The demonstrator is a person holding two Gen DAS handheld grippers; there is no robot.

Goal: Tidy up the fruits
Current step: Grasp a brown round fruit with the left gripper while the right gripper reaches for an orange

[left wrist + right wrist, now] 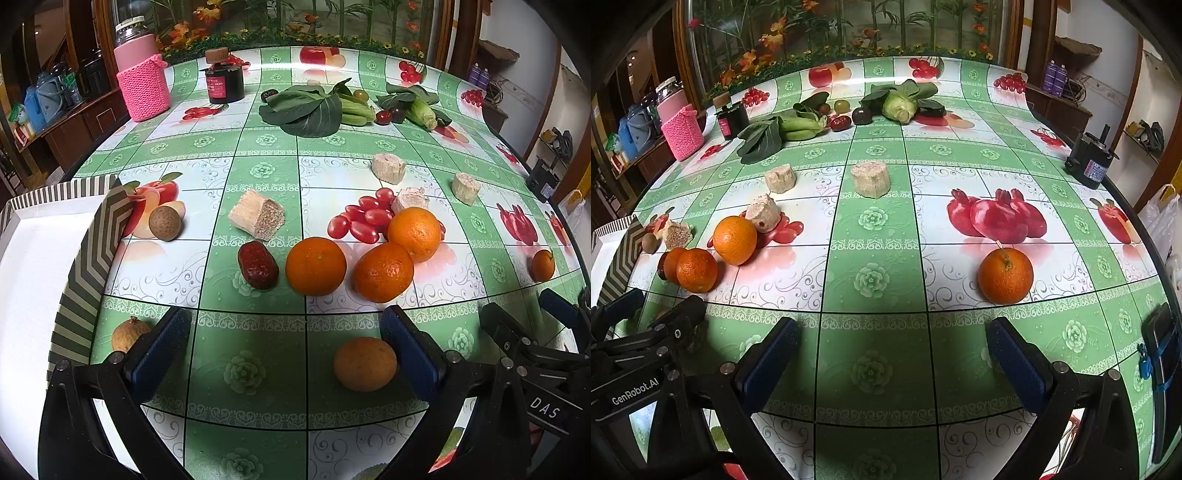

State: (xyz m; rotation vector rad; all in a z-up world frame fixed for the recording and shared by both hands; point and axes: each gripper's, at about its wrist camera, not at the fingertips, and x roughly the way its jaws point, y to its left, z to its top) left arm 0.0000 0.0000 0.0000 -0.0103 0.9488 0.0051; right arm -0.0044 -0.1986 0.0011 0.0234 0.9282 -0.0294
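Note:
My left gripper is open and empty above the table. A yellow-orange fruit lies between its fingers, close to the right finger. Ahead lie three oranges, a red date, a brown round fruit and another brown fruit beside the striped box at left. My right gripper is open and empty. A single orange sits just ahead of its right finger. The orange cluster shows at left.
Pale sugarcane chunks lie mid-table. Leafy greens, dark fruits and a cabbage lie at the back. A pink knitted bottle and black jar stand back left. A black motor sits at the right edge.

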